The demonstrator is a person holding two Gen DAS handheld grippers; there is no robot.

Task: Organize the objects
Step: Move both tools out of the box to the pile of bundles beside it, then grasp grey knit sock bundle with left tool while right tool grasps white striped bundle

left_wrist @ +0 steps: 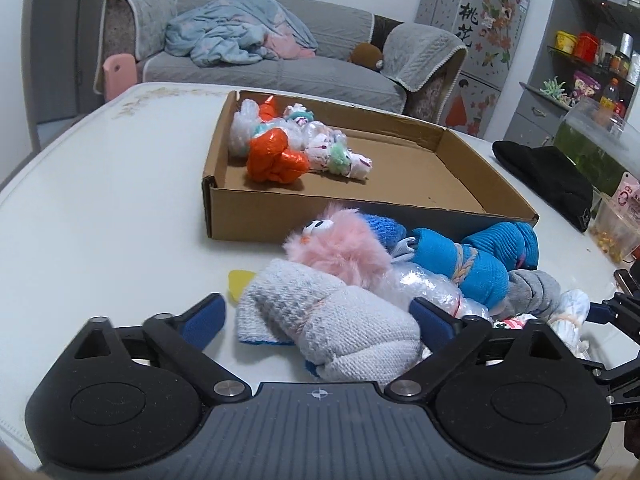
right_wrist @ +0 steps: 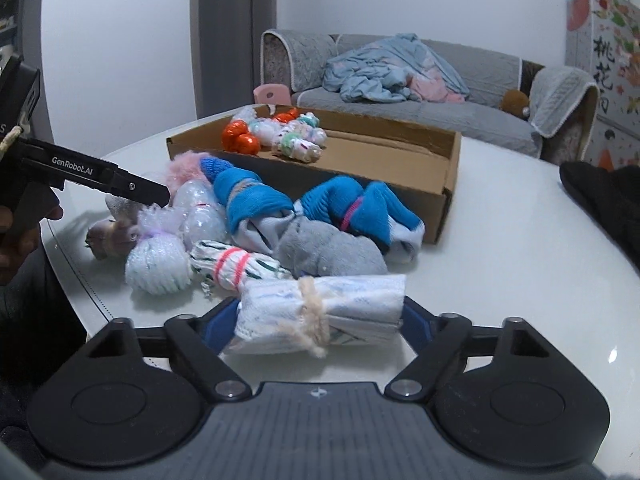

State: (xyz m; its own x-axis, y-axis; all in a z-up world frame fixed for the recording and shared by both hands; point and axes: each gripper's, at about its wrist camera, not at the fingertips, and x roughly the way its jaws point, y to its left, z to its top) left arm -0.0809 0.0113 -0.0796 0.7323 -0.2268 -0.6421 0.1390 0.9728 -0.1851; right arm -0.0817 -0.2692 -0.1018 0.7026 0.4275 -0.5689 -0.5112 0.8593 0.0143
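Observation:
A pile of rolled sock and cloth bundles lies on the white table (left_wrist: 100, 200) in front of a cardboard box (left_wrist: 248, 216). My left gripper (left_wrist: 316, 304) straddles a grey-white knitted bundle (left_wrist: 332, 332); its left pad (left_wrist: 212, 314) stands clear of the bundle, so it is open. Behind it lie a pink fluffy toy (left_wrist: 340, 248) and blue sock rolls (left_wrist: 476, 268). My right gripper (right_wrist: 320, 303) has both pads against the ends of a white bundle tied with beige string (right_wrist: 320, 308). The box (right_wrist: 436, 216) holds an orange bundle (left_wrist: 276, 160) and several plastic-wrapped ones.
A black cloth (left_wrist: 552, 184) lies on the table right of the box, with a plastic container (left_wrist: 616, 228) beside it. The right half of the box floor (left_wrist: 400, 168) is bare. A sofa (left_wrist: 280, 72) with a blanket stands beyond the table's far edge.

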